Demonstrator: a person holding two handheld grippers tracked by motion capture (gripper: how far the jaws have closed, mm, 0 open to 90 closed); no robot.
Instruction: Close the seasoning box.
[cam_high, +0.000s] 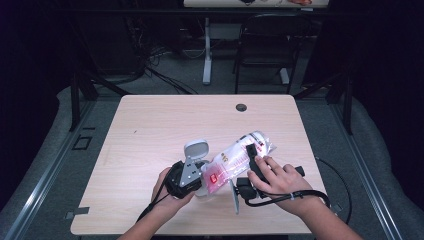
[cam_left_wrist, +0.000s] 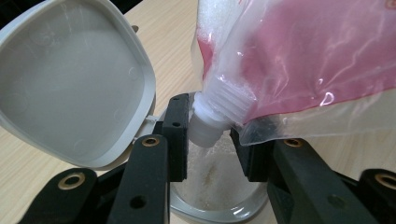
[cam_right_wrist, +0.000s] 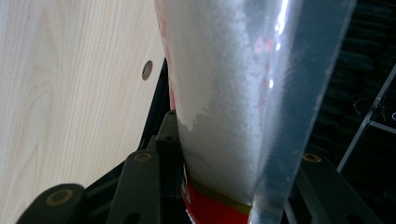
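Note:
A clear plastic pouch (cam_high: 235, 156) with a red label, filled with white granules (cam_right_wrist: 224, 84), lies tilted over the table. My right gripper (cam_high: 251, 154) is shut on its upper body, and the jaws press both sides in the right gripper view (cam_right_wrist: 224, 140). The pouch's white spout (cam_left_wrist: 208, 123) points down into a clear container (cam_left_wrist: 219, 205), which has some white granules at the bottom. Its grey hinged lid (cam_left_wrist: 70, 79) stands open, also seen in the high view (cam_high: 196, 148). My left gripper (cam_left_wrist: 212, 142) is shut on the container's rim, just left of the pouch (cam_high: 200, 184).
The light wooden table (cam_high: 150, 125) has a round cable hole (cam_high: 241, 107) at the back, also seen in the right gripper view (cam_right_wrist: 147, 70). A black chair (cam_high: 265, 45) and a desk leg stand on the floor beyond. Black cables trail from both grippers.

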